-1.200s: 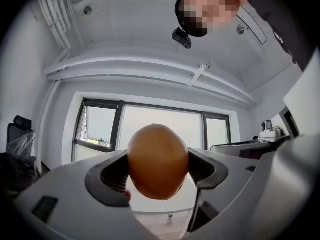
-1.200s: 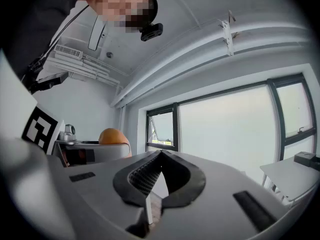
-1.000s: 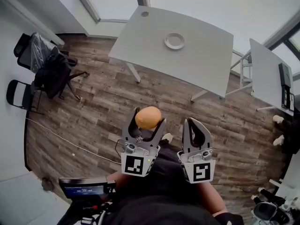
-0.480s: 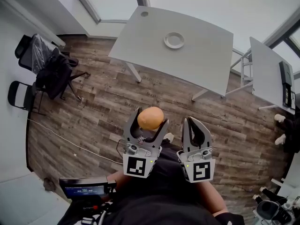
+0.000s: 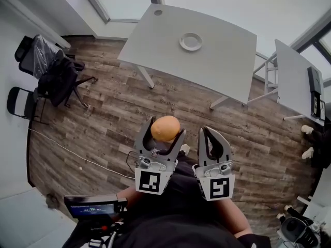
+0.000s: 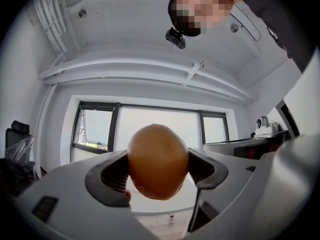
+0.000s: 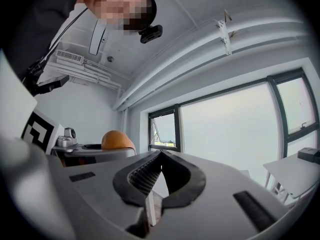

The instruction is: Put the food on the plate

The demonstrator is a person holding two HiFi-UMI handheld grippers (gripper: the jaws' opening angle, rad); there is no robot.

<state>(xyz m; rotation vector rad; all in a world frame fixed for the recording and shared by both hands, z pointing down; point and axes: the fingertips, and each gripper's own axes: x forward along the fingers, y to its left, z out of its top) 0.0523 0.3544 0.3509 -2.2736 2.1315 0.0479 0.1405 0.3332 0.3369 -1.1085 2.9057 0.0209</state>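
The left gripper [image 5: 164,132] is clamped on the food [image 6: 158,161], a smooth, rounded, orange-brown item. Its two ribbed dark pads press against the item's left and right flanks, and the jaws stand only as far apart as the item is wide. The food sits out at the jaw tips. Its top bulges above them and its underside hangs a little below, and nothing else touches it. In the head view it is held in the air over the wooden floor [image 5: 114,118], in front of the person's body and well short of the near edge of the white table [image 5: 222,66]. The plate [image 5: 191,41], small, round and white, lies on that table closer to the far edge than the near one, roughly midway between the left and right edges. It is well apart from the food. The right gripper [image 7: 160,159] is held just beside the left one at about the same height, its jaws pressed together at the tips with nothing between them. Dark chairs [image 5: 51,71] stand by the wall at the left, and a second table [image 5: 295,76] stands at the right.
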